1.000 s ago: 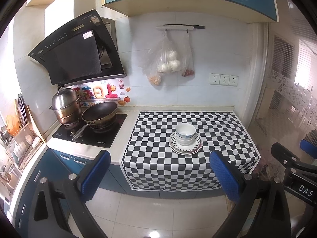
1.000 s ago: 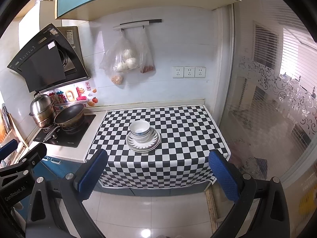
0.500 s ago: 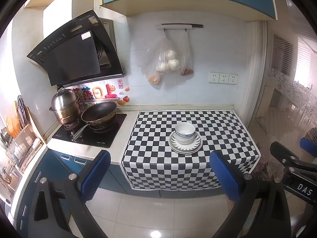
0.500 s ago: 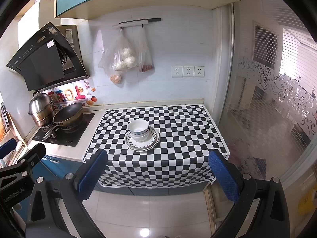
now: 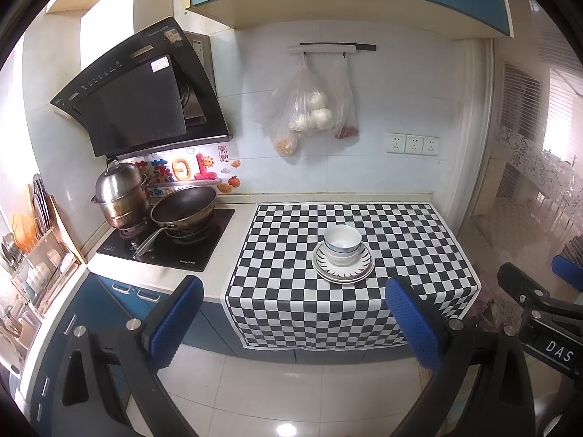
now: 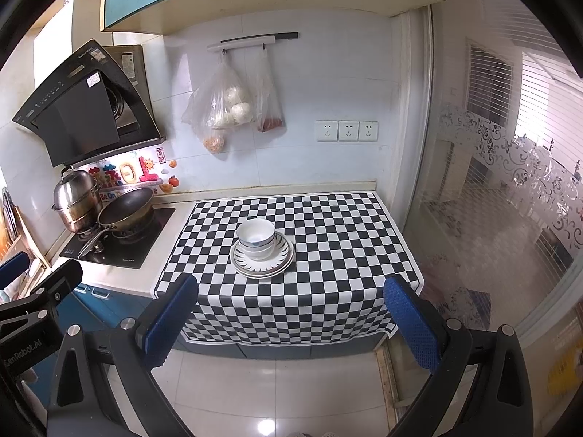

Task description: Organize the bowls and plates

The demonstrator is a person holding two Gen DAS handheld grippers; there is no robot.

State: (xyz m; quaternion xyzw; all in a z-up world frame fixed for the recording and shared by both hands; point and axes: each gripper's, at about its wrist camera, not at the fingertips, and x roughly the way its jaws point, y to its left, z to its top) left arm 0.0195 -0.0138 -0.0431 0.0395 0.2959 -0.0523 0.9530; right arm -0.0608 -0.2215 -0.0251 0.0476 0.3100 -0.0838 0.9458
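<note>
White bowls are nested in a stack on stacked patterned plates in the middle of the black-and-white checkered cloth; the same bowls and plates show in the right wrist view. My left gripper is open and empty, held back over the floor, well short of the counter. My right gripper is also open and empty, equally far back. Each gripper shows at the edge of the other's view.
A stove with a frying pan and a steel pot is left of the cloth. A dish rack stands at far left. Plastic bags hang on the wall. A glass partition is at right.
Both views have drifted slightly; the counter and dishes sit almost where they were. Both grippers stay open and empty.
</note>
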